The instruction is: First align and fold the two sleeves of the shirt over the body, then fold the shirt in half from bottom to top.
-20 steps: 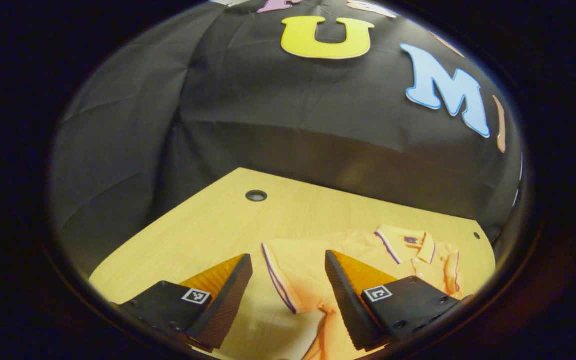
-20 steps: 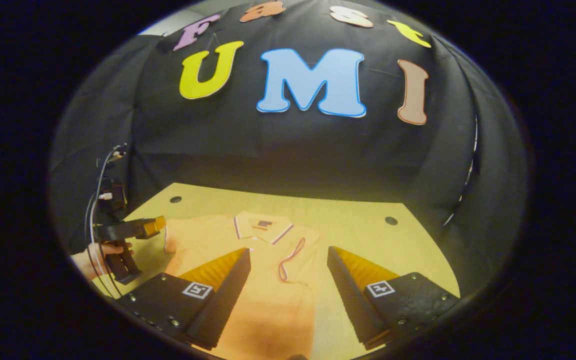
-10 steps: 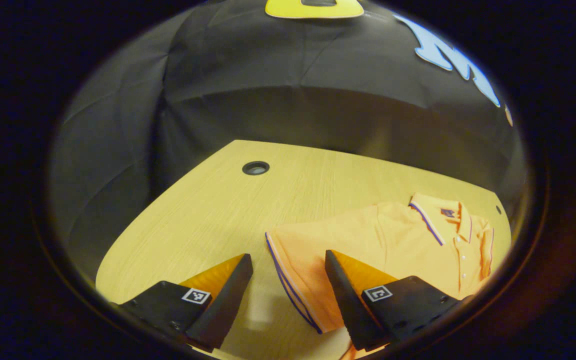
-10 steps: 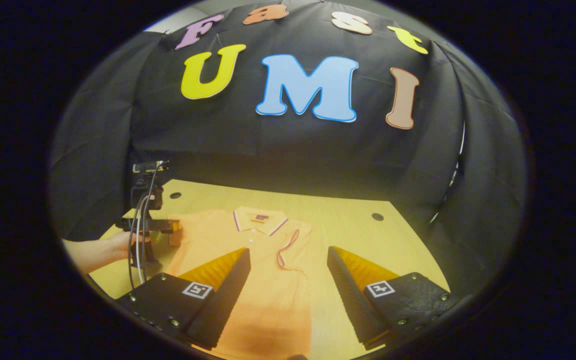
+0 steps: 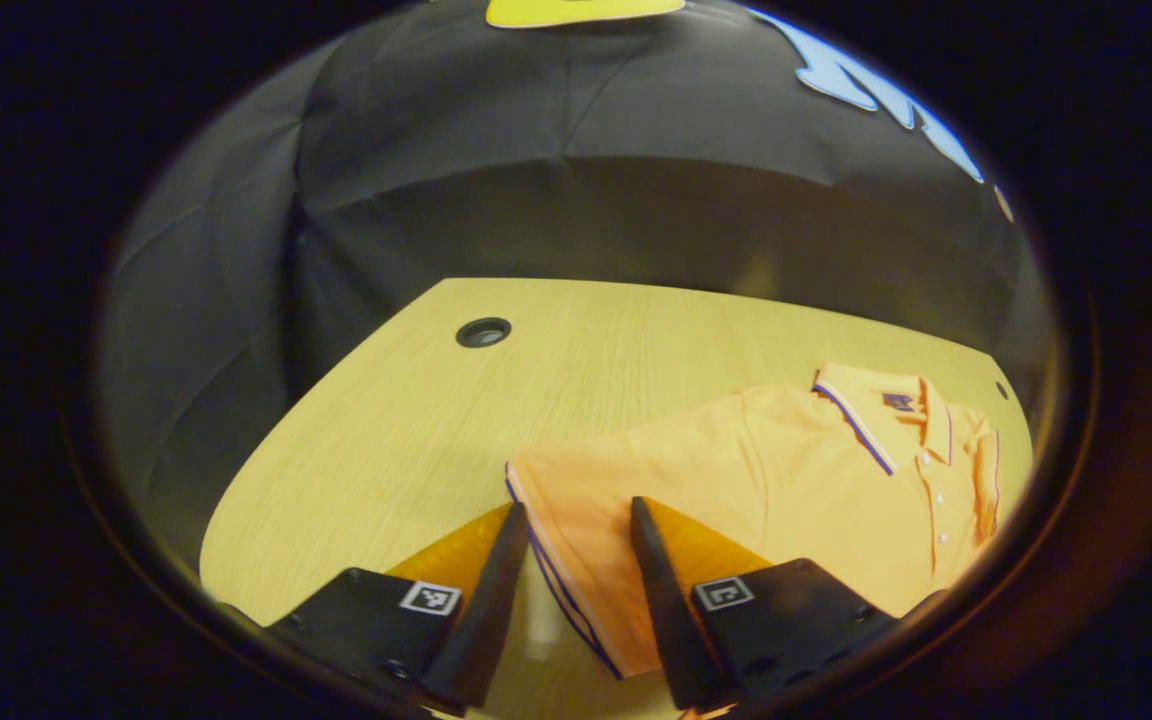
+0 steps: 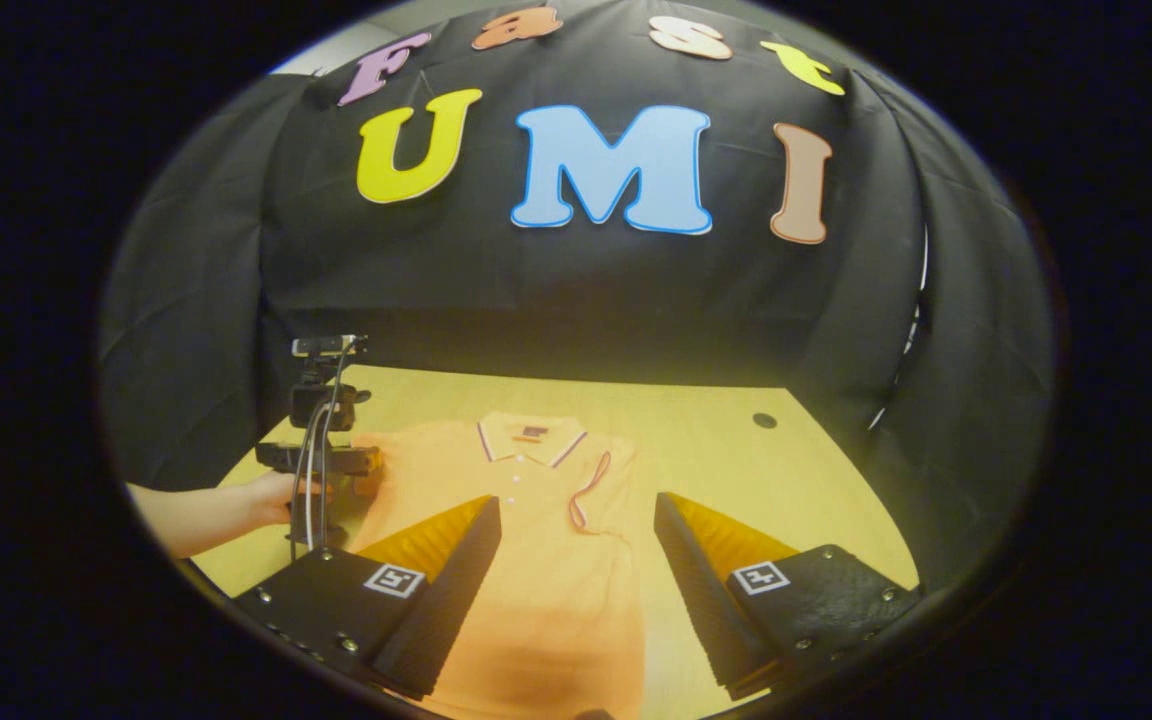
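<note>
Closing in on the shirt's (image 5: pixel 786 480) outstretched sleeve (image 5: pixel 576 530), the left claw (image 5: pixel 568 560) stands low over the desk (image 5: pixel 416 430) with its fingers narrowed but not yet touching; the sleeve's striped cuff edge (image 5: pixel 546 575) runs through the gap between them. Judged from that line-up, the claw straddles the hem so as to pinch it and carry it over the body.

In the right gripper view, the right claw (image 6: pixel 576 545) hangs wide apart above the shirt's lower body, gripping nothing. Its fingers frame the cloth rather than press it, and it seems to be waiting.

Farther along that view, the shirt lies flat, face up, lengthwise on the desk, collar (image 6: pixel 532 440) toward the booth wall (image 6: pixel 586 300), button placket down the middle. On the side near the right claw, the other sleeve (image 6: pixel 591 485) lies turned in over the chest, its trimmed cuff showing as a dark loop. So one sleeve lies folded on the body, the other spread flat out to the side. The hem end reaches toward the camera, so the bottom half is not folded up.

At the shirt's far side a hand (image 6: pixel 271 495) holds the left claw's handle (image 6: pixel 321 460), cables trailing from it. Cable holes (image 6: pixel 763 420) sit near the desk's back edge.
</note>
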